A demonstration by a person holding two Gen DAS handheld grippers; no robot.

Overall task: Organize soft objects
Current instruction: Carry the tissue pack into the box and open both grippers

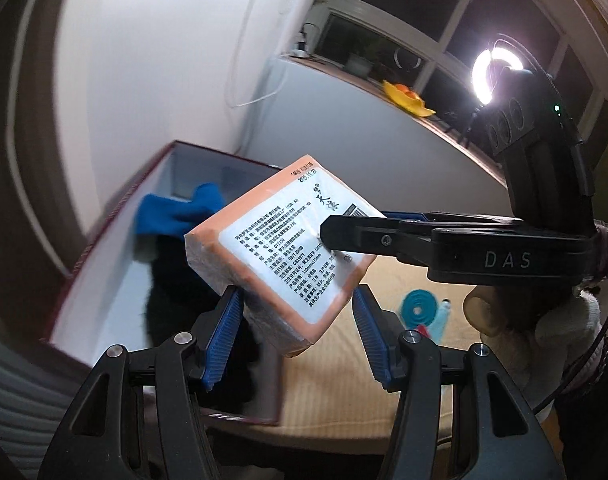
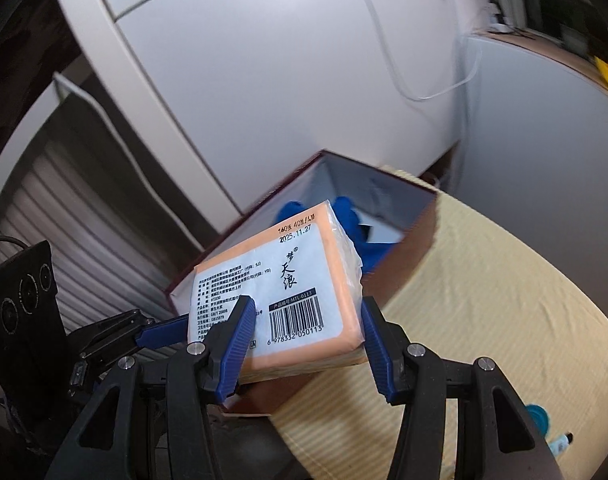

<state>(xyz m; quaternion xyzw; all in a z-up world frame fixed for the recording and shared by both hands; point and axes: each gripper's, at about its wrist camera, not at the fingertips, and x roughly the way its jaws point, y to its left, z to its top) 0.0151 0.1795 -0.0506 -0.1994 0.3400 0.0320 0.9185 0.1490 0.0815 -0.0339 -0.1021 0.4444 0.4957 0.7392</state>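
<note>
I hold the orange tissue pack in the air with both grippers. The left gripper pinches its lower end with the jaws on both sides. The right gripper pinches the barcode end in the same way. The pack hangs tilted over the open dark red box, where a blue cloth lies beside something black. The box stands on a yellow striped cover.

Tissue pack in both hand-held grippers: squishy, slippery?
The tissue pack is probably soft: its plastic-wrapped side looks puckered. The glossy film may slip. Likely light, as the left hand-held gripper and right hand-held gripper hold it by the edges.
</note>
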